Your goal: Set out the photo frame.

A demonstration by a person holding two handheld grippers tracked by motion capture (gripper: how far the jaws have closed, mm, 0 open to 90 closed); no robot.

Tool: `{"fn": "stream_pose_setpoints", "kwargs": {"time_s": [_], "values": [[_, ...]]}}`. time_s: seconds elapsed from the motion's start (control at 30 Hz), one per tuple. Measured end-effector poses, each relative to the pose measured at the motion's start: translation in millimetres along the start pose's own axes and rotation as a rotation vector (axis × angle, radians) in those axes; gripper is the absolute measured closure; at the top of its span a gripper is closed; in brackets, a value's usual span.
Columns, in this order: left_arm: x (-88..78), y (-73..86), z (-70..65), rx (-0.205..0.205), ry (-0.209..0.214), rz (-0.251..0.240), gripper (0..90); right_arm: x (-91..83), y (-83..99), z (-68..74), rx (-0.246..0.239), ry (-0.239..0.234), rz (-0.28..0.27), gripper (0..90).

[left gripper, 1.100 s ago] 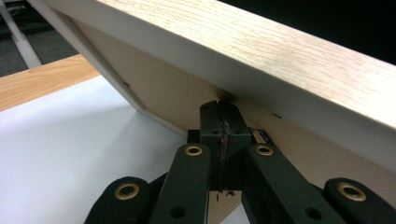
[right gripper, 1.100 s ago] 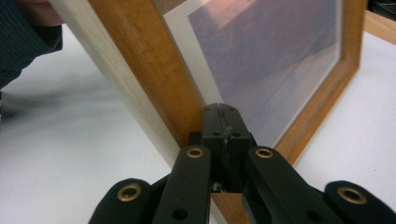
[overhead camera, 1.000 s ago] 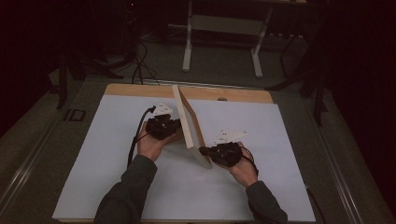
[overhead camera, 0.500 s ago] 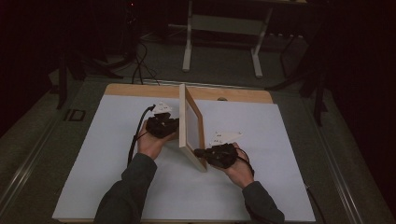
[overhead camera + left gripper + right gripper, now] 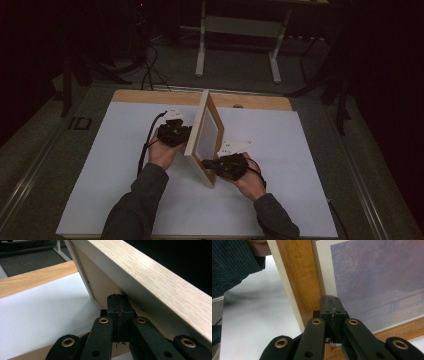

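While the white table (image 5: 100, 190) lies flat, the picture frame (image 5: 206, 137) stands on edge mid-table, long axis running 12 to 6 o'clock; the left gripper (image 5: 186, 134), closed, presses its back at 9, the right gripper (image 5: 206, 163), closed, its front at 3.

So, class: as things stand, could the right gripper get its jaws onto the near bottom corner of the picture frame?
Probably yes. The right gripper sits shut against the front of the picture frame near that corner, with bare white table around it. It would have to open first; the left gripper props the back.
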State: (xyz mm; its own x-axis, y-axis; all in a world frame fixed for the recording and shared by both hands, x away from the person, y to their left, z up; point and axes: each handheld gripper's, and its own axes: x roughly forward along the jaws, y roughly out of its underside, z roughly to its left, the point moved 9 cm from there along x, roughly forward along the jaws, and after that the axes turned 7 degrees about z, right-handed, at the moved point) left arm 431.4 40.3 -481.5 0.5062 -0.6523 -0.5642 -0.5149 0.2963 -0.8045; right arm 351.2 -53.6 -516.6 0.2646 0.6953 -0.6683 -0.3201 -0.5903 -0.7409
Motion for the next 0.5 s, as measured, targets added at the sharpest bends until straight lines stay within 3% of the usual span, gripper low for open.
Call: {"fn": "stream_pose_setpoints", "kwargs": {"time_s": [0.27,0.33,0.5], "values": [[-1.8,0.2,2.4,-0.006,0.000,0.007,90.0,2.3,-1.5,0.6,0.004,0.002,-0.007,89.9],[-2.6,0.2,3.4,-0.009,-0.006,0.009,86.3,2.3,-0.8,0.1,0.004,0.006,-0.004,89.8],[-14.3,-1.4,11.8,-0.052,-0.027,-0.003,81.7,1.9,3.3,-3.2,0.008,0.017,0.007,87.3]]}}
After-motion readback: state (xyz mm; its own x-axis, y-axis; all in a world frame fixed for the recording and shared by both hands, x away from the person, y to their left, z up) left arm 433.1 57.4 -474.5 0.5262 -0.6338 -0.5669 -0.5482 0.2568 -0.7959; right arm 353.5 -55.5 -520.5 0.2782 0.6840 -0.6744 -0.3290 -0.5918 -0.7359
